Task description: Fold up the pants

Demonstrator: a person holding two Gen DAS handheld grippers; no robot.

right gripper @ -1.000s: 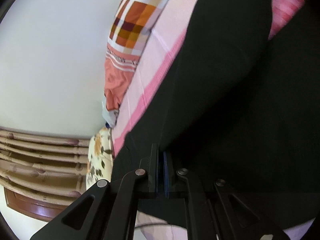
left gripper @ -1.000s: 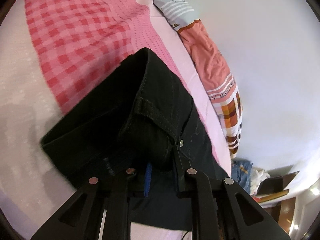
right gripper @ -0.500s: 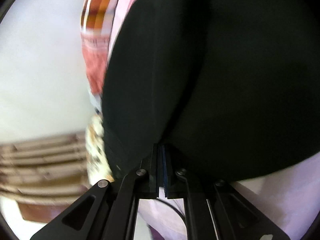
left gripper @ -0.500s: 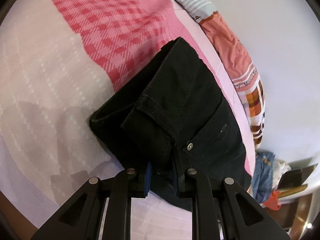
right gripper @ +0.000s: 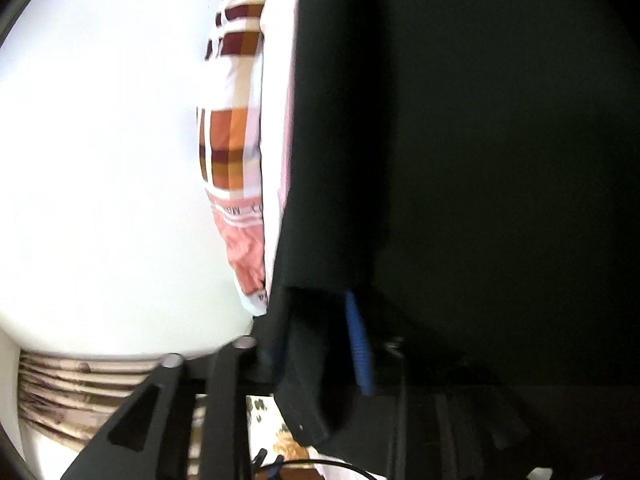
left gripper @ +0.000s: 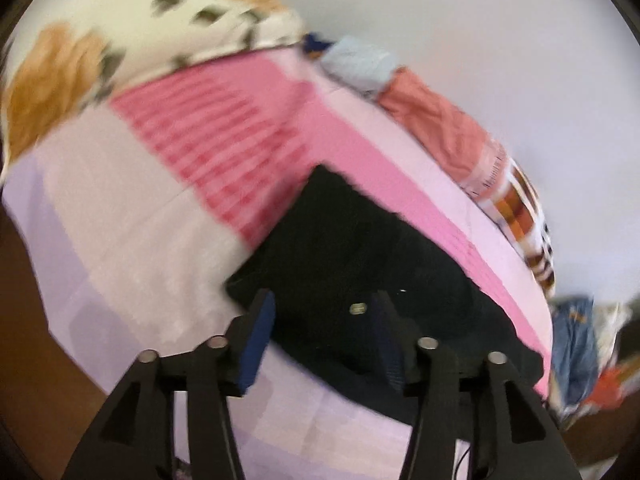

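Since half a second ago the left tool (left gripper: 318,334) has let go of the waistband and now gapes wide. The black pants (left gripper: 360,264) lie folded on the bed (left gripper: 120,240), just ahead of it at twelve o'clock. They look like soft, fairly heavy denim, best gripped at thick seams or the waistband. The right tool (right gripper: 320,344) stands partly parted with a fabric edge between its pads; whether it grips I cannot tell.

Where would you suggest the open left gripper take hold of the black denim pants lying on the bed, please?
Take the black denim pants at the thick near edge by the metal button, coming in low from the near bedside. That edge lies between the left gripper's spread fingers and looks bulky enough to pinch.
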